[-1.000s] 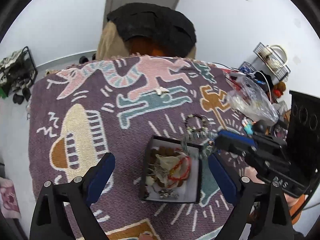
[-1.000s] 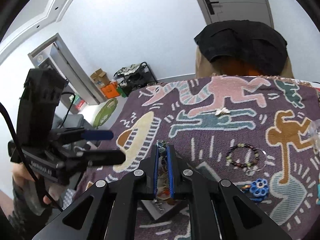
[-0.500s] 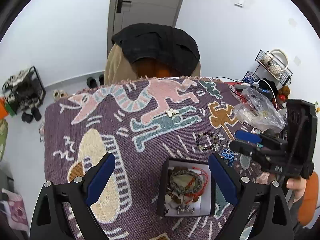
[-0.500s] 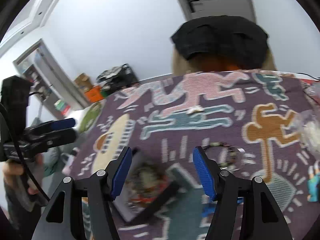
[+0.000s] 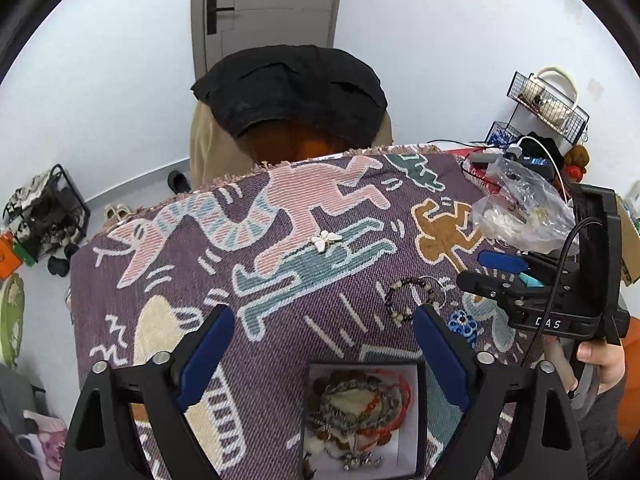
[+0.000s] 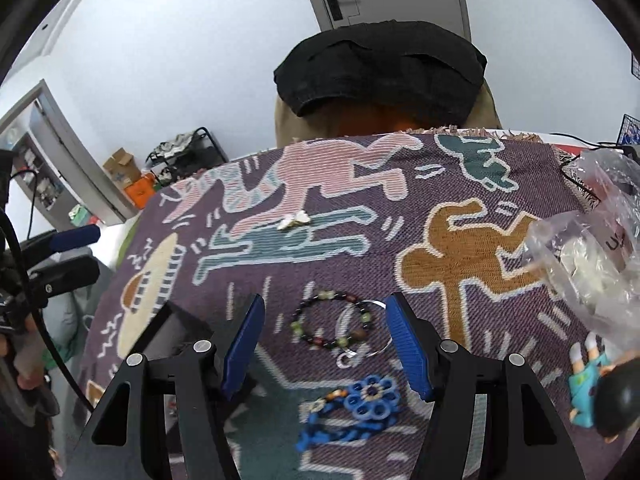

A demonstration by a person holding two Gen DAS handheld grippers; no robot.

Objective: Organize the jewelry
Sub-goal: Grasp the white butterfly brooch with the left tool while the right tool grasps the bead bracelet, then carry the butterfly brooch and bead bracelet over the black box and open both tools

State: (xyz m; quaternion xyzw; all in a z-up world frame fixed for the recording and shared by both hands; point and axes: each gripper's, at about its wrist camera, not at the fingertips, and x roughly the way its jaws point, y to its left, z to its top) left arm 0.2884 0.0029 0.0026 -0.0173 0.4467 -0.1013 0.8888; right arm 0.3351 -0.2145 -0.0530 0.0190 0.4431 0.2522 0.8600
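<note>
The dark beaded bracelet with pale green beads [image 6: 331, 320] lies flat on the purple woven figure-patterned cloth [image 6: 460, 184], just ahead of the right gripper [image 6: 324, 344], whose blue pads stand spread and empty astride it. The left gripper [image 5: 320, 344], closing slightly yet wide and empty, hovers over the small black-sided jewelry box [image 5: 362, 420], nearer the person than the bracelet.

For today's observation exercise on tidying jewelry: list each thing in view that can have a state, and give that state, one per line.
Jewelry box: open, holding tangled bracelets.
Beaded bracelet: loose on the blanket, outside the box.
Blue flower piece: loose on the blanket.
White butterfly clip: loose, far from the box.
Left gripper: empty, jaws closing slightly.
Right gripper: open, empty, above the bracelet.
Door: shut.
</note>
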